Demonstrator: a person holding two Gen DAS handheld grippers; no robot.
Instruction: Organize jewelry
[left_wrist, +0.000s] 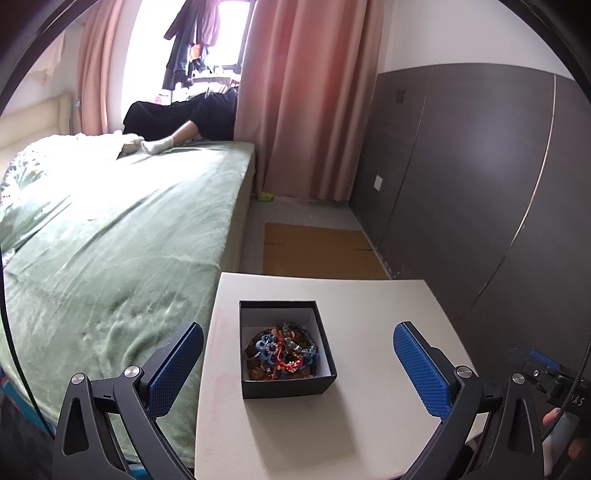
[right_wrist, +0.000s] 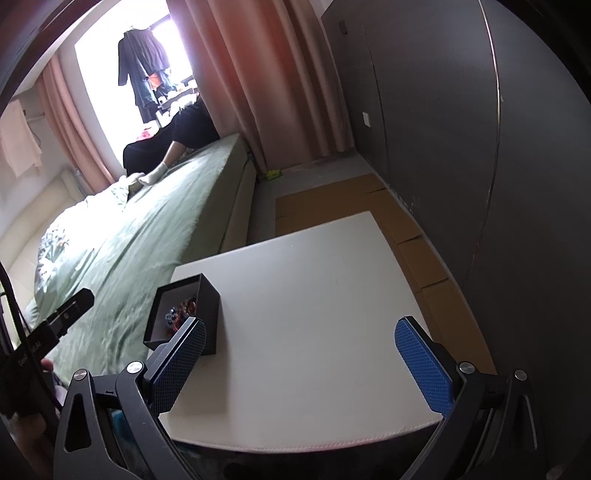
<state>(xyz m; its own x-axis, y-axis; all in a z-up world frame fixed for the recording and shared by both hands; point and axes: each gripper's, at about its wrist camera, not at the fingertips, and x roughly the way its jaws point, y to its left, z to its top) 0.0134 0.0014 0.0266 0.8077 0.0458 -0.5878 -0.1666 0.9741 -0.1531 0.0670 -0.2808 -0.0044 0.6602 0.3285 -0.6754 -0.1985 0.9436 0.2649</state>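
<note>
Looking across the room from largest down, I am seeing the green bed running along the left, with the pink curtain hanging past its far end and the dark wall panel closing off the right. Flattened cardboard is lying on the floor between bed and panel, just beyond the white tabletop.

The black box is sitting open on that tabletop, toward its bed-side edge, and the jewelry is lying heaped in its bottom: blue, red and brown beaded pieces tangled together.

I am holding the left claw spread wide, gripping nothing, its blue pads standing apart on either side of the box and touching neither wall. From the left wrist view nothing is standing between the claw and the box.

I am holding the right claw equally wide and empty over the bare near part of the tabletop; in the right wrist view its left finger is overlapping the box's near corner, and I cannot tell whether they are touching.
</note>
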